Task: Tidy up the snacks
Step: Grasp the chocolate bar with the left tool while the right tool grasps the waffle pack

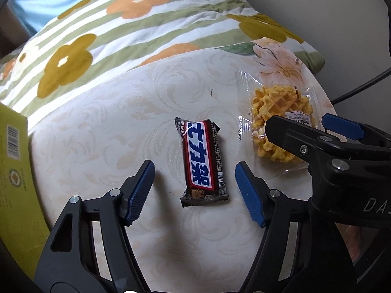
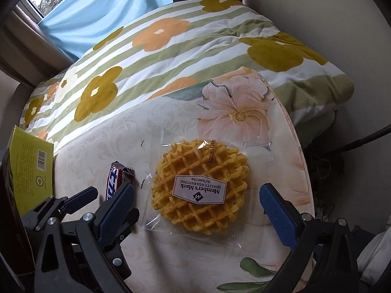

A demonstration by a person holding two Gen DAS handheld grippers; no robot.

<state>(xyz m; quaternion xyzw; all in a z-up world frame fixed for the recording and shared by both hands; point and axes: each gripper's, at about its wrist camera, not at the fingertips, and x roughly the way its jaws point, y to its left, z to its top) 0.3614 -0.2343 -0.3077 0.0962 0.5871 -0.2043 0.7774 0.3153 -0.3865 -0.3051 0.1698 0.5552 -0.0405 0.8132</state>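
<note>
A chocolate bar point(image 1: 201, 161) in a dark wrapper with blue and white lettering lies on the round table point(image 1: 97, 146). My left gripper point(image 1: 194, 164) hangs over it, open, one blue pad on each side of the bar and neither touching it. To the right lies a round waffle point(image 2: 198, 188) in clear plastic with a white label. My right gripper point(image 2: 196, 188) straddles the waffle, open, pads clear of the wrapper. The right wrist view shows the top end of the chocolate bar point(image 2: 117, 178) behind that gripper's left finger. The left wrist view shows the waffle point(image 1: 276, 105) partly hidden by the right gripper point(image 1: 299, 120).
A yellow-green carton point(image 1: 14, 158) with a barcode stands at the table's left edge. A striped flowered quilt point(image 2: 171, 48) is heaped behind the table. A black cable point(image 2: 361, 139) runs past the right edge. A blue curtain point(image 2: 102, 5) hangs at the window.
</note>
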